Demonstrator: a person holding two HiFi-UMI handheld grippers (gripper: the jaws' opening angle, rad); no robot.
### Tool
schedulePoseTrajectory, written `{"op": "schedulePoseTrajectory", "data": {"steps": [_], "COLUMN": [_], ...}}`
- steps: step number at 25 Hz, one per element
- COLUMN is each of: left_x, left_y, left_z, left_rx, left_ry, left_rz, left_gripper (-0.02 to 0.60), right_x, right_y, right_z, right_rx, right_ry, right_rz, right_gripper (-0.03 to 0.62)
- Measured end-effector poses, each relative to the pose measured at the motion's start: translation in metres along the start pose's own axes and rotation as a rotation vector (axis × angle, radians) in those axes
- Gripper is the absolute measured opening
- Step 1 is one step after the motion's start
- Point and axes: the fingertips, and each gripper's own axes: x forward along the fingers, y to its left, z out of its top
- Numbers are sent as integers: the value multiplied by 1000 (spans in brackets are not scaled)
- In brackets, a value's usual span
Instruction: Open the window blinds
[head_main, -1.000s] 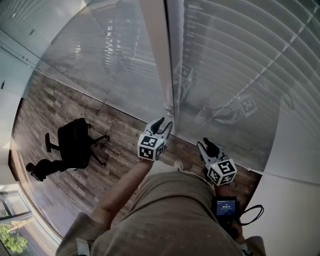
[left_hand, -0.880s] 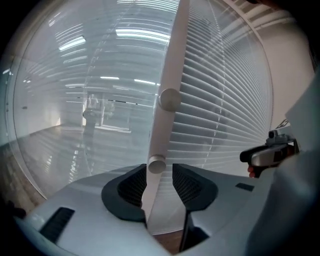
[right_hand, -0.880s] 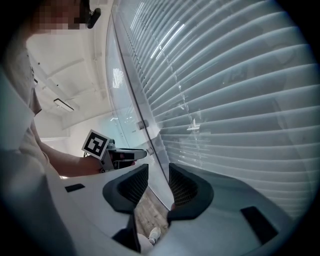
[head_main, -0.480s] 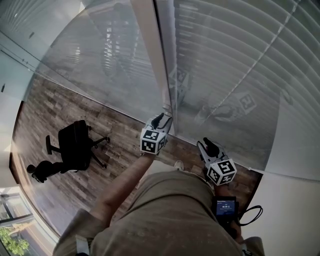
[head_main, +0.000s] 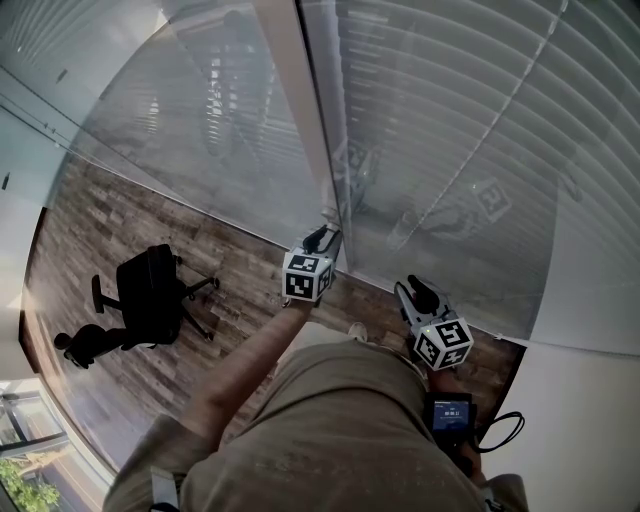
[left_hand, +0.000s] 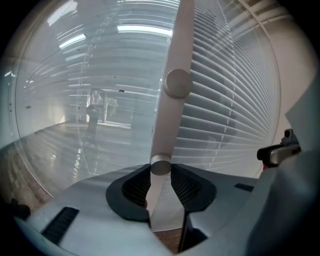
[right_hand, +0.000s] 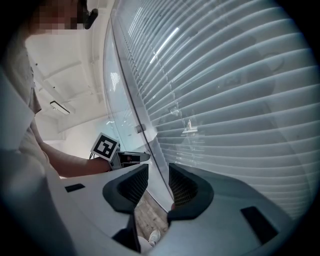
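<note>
White slatted blinds (head_main: 480, 120) hang shut behind the glass wall, seen also in both gripper views (left_hand: 235, 100) (right_hand: 225, 90). A pale upright post (head_main: 300, 110) divides the panes and carries two round knobs. My left gripper (head_main: 322, 240) (left_hand: 161, 172) reaches up to the post. Its jaws have just been closing and its pads now hold the lower knob (left_hand: 161, 165) between their tips. The upper knob (left_hand: 178, 82) sits free above it. My right gripper (head_main: 415, 292) (right_hand: 157, 182) hovers lower right by the glass, open, with nothing between its fingers.
A black office chair (head_main: 150, 290) stands on the wooden floor (head_main: 100, 220) to the left. A white wall (head_main: 590, 400) closes off the right side. A small device with a cable (head_main: 450, 412) hangs at the person's waist.
My left gripper has edged closer to the post and its jaws look narrower around the knob. The right gripper stays in about the same place.
</note>
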Motion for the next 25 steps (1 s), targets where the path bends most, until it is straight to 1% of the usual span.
{"op": "schedulePoseTrajectory", "data": {"steps": [2,4,20,25], "left_x": [0,-1,0,0], "left_y": [0,0,0,0], "left_z": [0,0,-2,-2], "left_rx": [-7,-31,-337,-402], "left_ry": [-1,-6,-6,-24], "left_rz": [2,-3,-104,-145], "left_gripper": [137,133,130,130], "right_x": [-2,-4,-10,-10], "right_y": [0,-1,-2,-1], "right_z": [-1,-2,-8,-8], "right_rx": [1,1,-5,-6], "right_ry": [1,1,14,17], "right_rz": [-3,-5,-17,-17], "right_gripper": [133,133,133,133]}}
